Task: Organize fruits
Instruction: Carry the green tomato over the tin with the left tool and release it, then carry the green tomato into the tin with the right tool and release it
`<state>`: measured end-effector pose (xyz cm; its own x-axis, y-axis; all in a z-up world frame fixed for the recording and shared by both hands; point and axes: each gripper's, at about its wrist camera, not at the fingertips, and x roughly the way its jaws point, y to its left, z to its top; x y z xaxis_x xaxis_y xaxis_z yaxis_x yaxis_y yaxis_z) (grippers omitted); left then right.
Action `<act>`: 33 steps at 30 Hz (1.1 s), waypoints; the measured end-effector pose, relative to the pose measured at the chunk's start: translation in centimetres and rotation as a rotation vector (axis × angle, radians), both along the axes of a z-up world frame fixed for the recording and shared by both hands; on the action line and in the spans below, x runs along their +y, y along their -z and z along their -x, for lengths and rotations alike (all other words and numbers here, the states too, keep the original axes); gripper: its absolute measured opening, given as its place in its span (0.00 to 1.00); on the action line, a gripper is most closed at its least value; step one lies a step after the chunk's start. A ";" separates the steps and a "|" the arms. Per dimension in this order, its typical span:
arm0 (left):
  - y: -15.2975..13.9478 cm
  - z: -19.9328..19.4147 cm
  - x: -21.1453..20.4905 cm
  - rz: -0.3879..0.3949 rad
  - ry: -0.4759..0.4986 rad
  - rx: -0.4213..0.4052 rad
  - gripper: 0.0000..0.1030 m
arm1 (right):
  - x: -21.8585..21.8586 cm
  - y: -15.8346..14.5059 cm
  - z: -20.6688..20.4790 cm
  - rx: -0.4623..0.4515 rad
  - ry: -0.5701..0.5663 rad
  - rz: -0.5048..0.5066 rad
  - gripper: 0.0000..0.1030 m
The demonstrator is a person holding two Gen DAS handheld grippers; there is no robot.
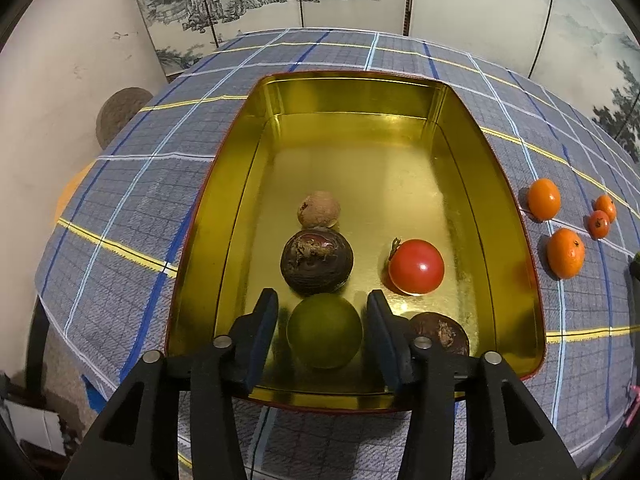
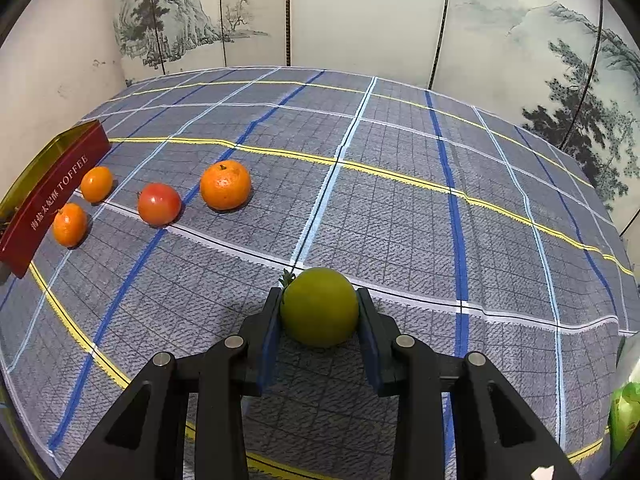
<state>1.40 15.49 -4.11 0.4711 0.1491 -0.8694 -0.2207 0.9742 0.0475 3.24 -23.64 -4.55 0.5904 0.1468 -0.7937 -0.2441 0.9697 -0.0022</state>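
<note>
In the left wrist view a gold-lined tin (image 1: 360, 92) holds a green round fruit (image 1: 324, 332), a dark purple fruit (image 1: 317, 261), a small brown fruit (image 1: 319, 209), a red tomato (image 1: 417, 267) and another dark fruit (image 1: 440, 332). My left gripper (image 1: 323, 300) is inside the tin's near end, open, with the green fruit between its fingers and a gap on each side. In the right wrist view my right gripper (image 2: 319, 296) is shut on a green tomato (image 2: 319, 306) low over the checked cloth.
Two oranges (image 1: 543, 199) (image 1: 565, 253) and two small red-orange fruits (image 1: 599, 224) lie on the cloth right of the tin. The right wrist view shows the tin's red side (image 2: 52, 196), an orange (image 2: 225, 185) and a red tomato (image 2: 159, 204). A green packet (image 2: 624, 416) is at the right edge.
</note>
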 end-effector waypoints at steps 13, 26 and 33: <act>-0.8 0.6 -0.4 -0.024 0.005 -0.039 0.55 | 3.0 -2.3 0.0 -0.035 -0.051 -0.026 0.31; -1.8 1.3 -1.2 -0.006 0.051 -0.092 0.55 | 9.9 -4.2 0.9 -0.055 -0.201 -0.069 0.31; -2.3 1.3 -1.4 -0.038 0.047 -0.114 0.54 | 14.4 -4.7 1.4 -0.052 -0.307 -0.098 0.31</act>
